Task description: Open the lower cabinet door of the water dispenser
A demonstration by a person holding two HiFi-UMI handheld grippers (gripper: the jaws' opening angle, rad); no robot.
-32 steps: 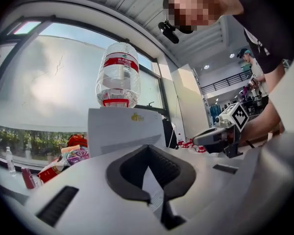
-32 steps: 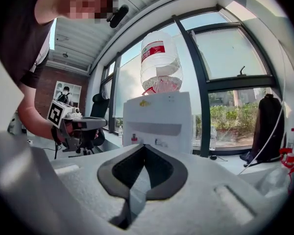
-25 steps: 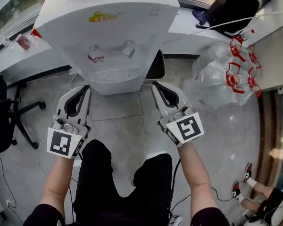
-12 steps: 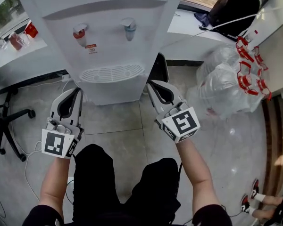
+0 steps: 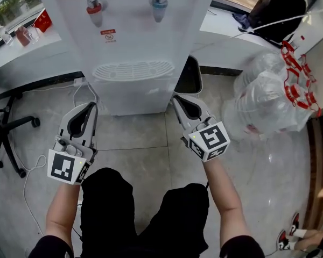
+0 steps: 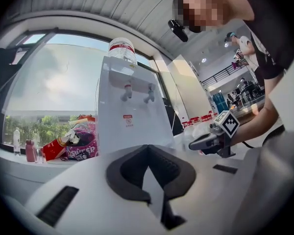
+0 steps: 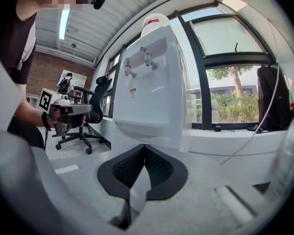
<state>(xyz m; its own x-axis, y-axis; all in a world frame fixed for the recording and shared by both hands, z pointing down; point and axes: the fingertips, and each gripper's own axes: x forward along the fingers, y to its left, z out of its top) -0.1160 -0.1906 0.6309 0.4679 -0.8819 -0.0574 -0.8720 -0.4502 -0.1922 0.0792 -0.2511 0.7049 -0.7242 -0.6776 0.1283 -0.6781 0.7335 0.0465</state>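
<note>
The white water dispenser [image 5: 130,42] stands ahead of me, with a red tap [image 5: 95,9], a blue tap [image 5: 159,4] and a drip grille [image 5: 133,70]. Its lower cabinet front [image 5: 130,98] shows foreshortened under the grille, and I see no gap at its door. My left gripper [image 5: 91,105] is shut and empty, short of the cabinet's left corner. At the cabinet's right corner my right gripper [image 5: 176,97] is shut and empty too. Both gripper views show the dispenser [image 6: 130,116] [image 7: 152,97] beyond pads that meet [image 6: 148,148] [image 7: 144,148].
A black bin [image 5: 189,77] stands against the dispenser's right side. Clear bags of empty bottles [image 5: 269,95] lie at the right and a black backpack [image 5: 274,7] on the sill. An office chair [image 5: 5,128] and a floor cable [image 5: 35,171] are at the left.
Both grippers and my head have come down, so the dispenser's front with its taps now fills the top of the head view. Both grippers stay shut.
</note>
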